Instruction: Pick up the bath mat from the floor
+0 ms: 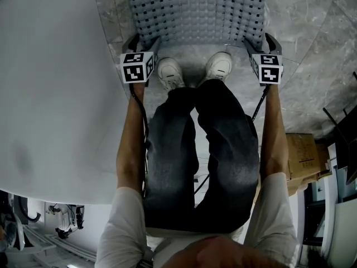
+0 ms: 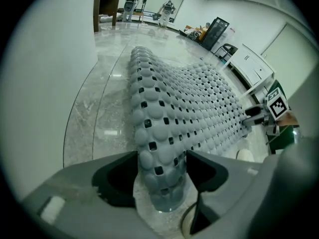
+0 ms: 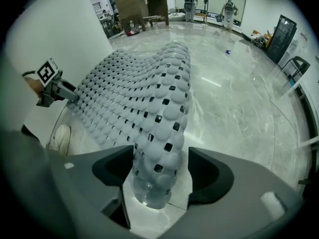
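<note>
Left tool (image 1: 143, 40): jaws spread wide, bath mat (image 1: 195, 10) near corner loose between them | right tool (image 1: 260, 40): wide too, other near corner between, unpinched | mat side edges humped, middle on marble floor (image 1: 312, 32) | white curved wall (image 1: 50, 94) near left edge, open floor to the right

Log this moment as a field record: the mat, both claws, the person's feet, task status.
mat: grey perforated bath mat on the marble floor, both near corners humped up
left claw: left claw points steeply down, jaws wide apart, mat's near left corner between them
right claw: right claw likewise, near right corner between its jaws, gap showing on one side
feet: white shoes just behind the mat's near edge, between the claws
status: most of the mat lies on the floor, not lifted
</note>
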Available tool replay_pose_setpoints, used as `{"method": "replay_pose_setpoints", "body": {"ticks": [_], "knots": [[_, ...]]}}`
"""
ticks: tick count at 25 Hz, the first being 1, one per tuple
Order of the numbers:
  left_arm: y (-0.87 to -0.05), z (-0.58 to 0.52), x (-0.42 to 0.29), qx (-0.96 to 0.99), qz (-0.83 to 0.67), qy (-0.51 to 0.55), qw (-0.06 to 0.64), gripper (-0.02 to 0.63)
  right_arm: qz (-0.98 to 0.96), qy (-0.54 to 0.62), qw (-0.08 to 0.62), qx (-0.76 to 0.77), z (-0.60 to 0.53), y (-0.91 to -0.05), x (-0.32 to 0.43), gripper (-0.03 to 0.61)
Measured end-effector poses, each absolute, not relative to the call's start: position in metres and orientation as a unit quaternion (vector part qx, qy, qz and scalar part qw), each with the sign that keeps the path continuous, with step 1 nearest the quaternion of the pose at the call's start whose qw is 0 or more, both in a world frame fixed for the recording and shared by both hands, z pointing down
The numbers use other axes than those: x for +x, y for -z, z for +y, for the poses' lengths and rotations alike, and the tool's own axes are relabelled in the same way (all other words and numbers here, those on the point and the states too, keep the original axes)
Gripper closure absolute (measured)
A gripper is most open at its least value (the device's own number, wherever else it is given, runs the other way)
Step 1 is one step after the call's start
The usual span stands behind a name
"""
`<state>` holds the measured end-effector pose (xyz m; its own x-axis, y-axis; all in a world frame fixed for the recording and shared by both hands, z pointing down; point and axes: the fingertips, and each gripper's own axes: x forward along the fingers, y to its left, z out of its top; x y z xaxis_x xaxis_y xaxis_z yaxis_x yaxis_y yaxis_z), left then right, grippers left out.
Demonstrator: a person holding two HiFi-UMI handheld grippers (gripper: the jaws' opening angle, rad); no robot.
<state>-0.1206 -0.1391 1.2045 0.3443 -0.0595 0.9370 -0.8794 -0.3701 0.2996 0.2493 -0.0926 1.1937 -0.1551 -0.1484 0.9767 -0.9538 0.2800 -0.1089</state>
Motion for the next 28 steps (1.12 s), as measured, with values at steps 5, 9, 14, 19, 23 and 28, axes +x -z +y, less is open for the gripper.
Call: {"method": "replay_pose_setpoints", "body": {"ticks": [5,9,14,19,23,28], "knots": [[-1.216,-0.134,-0.115,0.687,-0.329,-0.471,0.444,0.308,-0.641,-0.425,0.479,0.423,-0.090,-1.201,0.247,0.279],[-1.217,-0.127,-0.108,0.686,-0.322,-0.473,0.449,0.341,-0.639,-0.425,0.484,0.420,-0.084,-1.202,0.249,0.316],[-1.202,-0.131,-0.104,0.691,-0.317,-0.470,0.449,0.448,-0.645,-0.436,0.466,0.421,-0.093,-1.186,0.233,0.396],[-1.200,-0.130,-0.098,0.694,-0.318,-0.458,0.455,0.519,-0.646,-0.448,0.446,0.428,-0.095,-1.181,0.225,0.471],[-1.196,-0.131,-0.096,0.700,-0.310,-0.457,0.453,0.540,-0.649,-0.449,0.444,0.424,-0.095,-1.178,0.223,0.480],[-1.188,-0.134,-0.094,0.703,-0.307,-0.459,0.449,0.554,-0.652,-0.444,0.447,0.421,-0.097,-1.171,0.220,0.485]]}}
